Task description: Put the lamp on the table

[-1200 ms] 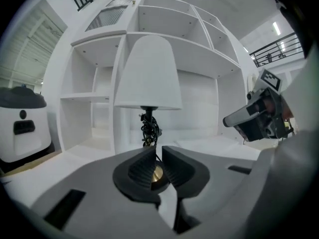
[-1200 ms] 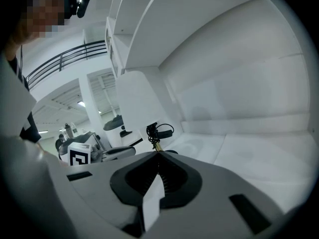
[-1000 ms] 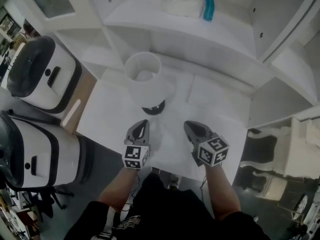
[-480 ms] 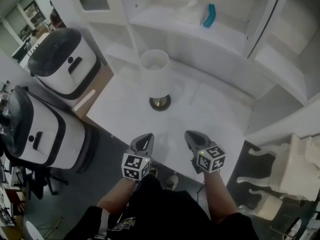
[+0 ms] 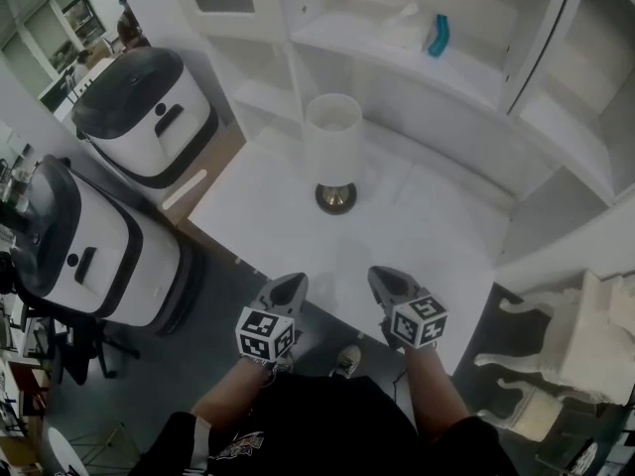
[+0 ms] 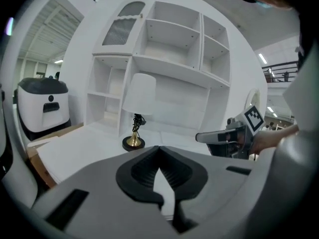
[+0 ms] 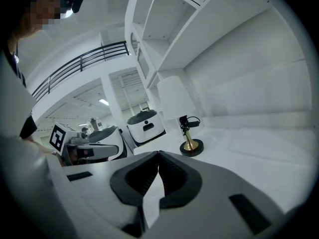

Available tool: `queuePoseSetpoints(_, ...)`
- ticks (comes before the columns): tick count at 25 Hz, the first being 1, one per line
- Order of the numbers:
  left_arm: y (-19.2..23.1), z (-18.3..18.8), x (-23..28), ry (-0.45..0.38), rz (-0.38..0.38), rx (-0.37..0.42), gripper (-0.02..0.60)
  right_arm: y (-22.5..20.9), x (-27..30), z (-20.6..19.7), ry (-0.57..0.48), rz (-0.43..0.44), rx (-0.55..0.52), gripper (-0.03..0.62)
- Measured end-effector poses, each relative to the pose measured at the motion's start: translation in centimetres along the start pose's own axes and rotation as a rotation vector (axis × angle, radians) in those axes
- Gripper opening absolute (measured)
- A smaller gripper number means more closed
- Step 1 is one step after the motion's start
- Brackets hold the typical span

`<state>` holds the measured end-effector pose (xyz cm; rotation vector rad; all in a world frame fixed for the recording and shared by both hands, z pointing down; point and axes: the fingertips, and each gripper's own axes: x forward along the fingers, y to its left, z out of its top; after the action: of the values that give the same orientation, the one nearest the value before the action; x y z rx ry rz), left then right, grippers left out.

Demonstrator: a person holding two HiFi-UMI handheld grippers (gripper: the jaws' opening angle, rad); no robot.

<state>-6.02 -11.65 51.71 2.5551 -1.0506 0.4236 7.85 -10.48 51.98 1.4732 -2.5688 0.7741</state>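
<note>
The lamp (image 5: pixel 333 150) with a white cylinder shade and a brass stem on a black round base stands upright on the white table (image 5: pixel 427 241), near its far side. It also shows in the left gripper view as the lamp (image 6: pixel 137 108) and in the right gripper view as the lamp (image 7: pixel 184 121). My left gripper (image 5: pixel 288 290) and right gripper (image 5: pixel 385 283) hover side by side over the table's near edge, well short of the lamp. Both are shut with nothing between their jaws.
A white shelf unit (image 5: pixel 466 67) rises behind the table, holding a teal object (image 5: pixel 438 35) and a white cloth. Two white-and-black machines (image 5: pixel 149 112) stand left of the table. A white ornate chair (image 5: pixel 571 350) is at the right.
The view has pulled back from the table and both grippers have drawn toward its near edge. The lamp stays where it stood.
</note>
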Motion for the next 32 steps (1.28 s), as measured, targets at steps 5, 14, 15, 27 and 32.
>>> queuePoseSetpoints(5,2.1,-0.6,-2.1,0.001,-0.037,-0.007,0.006,2.4,0.7,-0.8,-0.008,-0.037,0.016,0.025)
queuePoseSetpoints(14,4.6,-0.9,-5.8,0.018,-0.159,0.060,0.006,7.9,1.5,-1.9,-0.045,-0.148,0.040,0.025)
queuePoseSetpoints(15,4.8,-0.9,-6.2,0.018,-0.172,0.061,0.006,8.5,1.5,-2.0,-0.051,-0.159,0.041,0.025)
queuePoseSetpoints(27,6.0,-2.9,-10.1,0.025,-0.287,0.082,0.006,14.6,1.4,-4.4,-0.086,-0.260,0.057,0.025)
queuePoseSetpoints(32,6.3,-3.4,-11.1,0.029,-0.325,0.099,0.006,16.4,1.3,-4.8,-0.100,-0.285,0.052,0.025)
